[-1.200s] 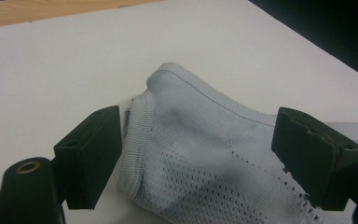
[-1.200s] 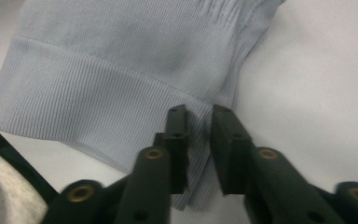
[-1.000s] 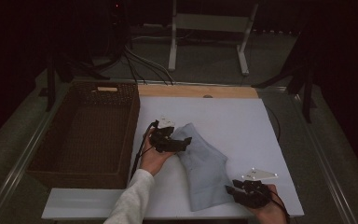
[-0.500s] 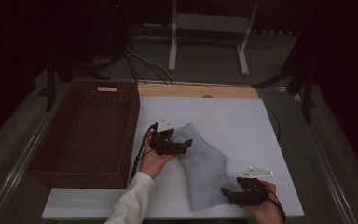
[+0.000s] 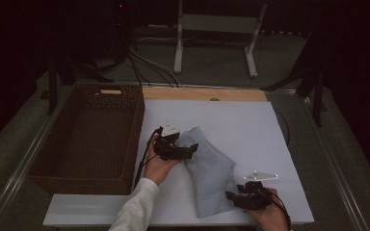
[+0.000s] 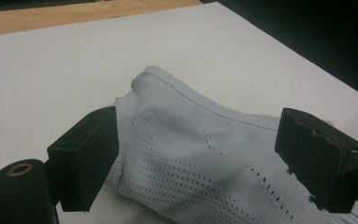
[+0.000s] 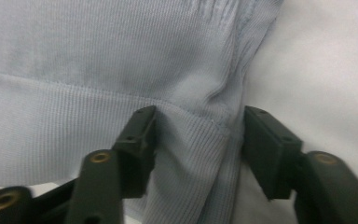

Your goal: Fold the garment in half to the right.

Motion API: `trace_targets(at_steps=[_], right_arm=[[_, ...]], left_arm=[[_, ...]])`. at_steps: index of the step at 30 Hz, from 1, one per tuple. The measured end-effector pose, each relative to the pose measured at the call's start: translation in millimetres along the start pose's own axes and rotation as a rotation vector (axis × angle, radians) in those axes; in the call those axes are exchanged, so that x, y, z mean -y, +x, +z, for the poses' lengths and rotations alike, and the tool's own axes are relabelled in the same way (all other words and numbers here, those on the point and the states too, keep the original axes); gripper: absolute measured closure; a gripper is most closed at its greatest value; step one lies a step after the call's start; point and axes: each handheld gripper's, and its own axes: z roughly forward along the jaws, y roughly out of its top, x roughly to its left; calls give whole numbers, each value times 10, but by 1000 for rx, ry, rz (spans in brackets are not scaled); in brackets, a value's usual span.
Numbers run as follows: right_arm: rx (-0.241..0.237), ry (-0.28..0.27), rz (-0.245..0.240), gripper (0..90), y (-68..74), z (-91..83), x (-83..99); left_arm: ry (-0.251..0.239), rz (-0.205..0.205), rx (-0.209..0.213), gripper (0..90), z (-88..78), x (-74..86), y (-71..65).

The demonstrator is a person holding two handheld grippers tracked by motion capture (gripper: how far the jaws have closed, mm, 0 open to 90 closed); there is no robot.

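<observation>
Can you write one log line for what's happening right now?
left gripper: open, astride grey garment top | right gripper: jaws just closing around its bottom hem | basket: left

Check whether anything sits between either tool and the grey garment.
Nothing visible does. The left tool straddles the grey garment's upper end, jaws wide. The right tool, whose jaws have just been closing, has the lower ribbed hem between them.

High view dim, bg nearly black; white surface brightest, no glare. Both gripper views lit evenly, soft shadows, close-up cloth slightly blurred.
</observation>
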Motion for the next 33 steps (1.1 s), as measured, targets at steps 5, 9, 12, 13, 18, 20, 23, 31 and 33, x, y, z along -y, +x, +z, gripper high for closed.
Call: trace_targets(at_steps=[5,9,12,13,18,20,23,31,33], right_arm=[[-32,8,22,600,12,5,-5],[-55,18,21,726,33,14,-12],[-45,23,2,758,58,7,-20],[-45,23,2,758,58,7,-20],[-48,19,-3,755,51,6,-13],[-49,18,-5,754,51,6,-13],[-50,16,-6,752,49,4,-10],[-48,12,-11,750,59,-3,0],[-47,12,-13,750,62,-6,1]], left_arm=[[2,-8,0,146,5,16,10],[11,-19,-6,150,16,37,34],[21,-31,-16,165,17,67,79],[21,-31,-16,166,17,67,79],[53,-43,-44,167,76,127,143],[59,-44,-47,167,92,140,156],[70,-54,-56,167,127,169,183],[95,-69,-75,170,191,237,243],[107,-69,-81,173,219,250,255]])
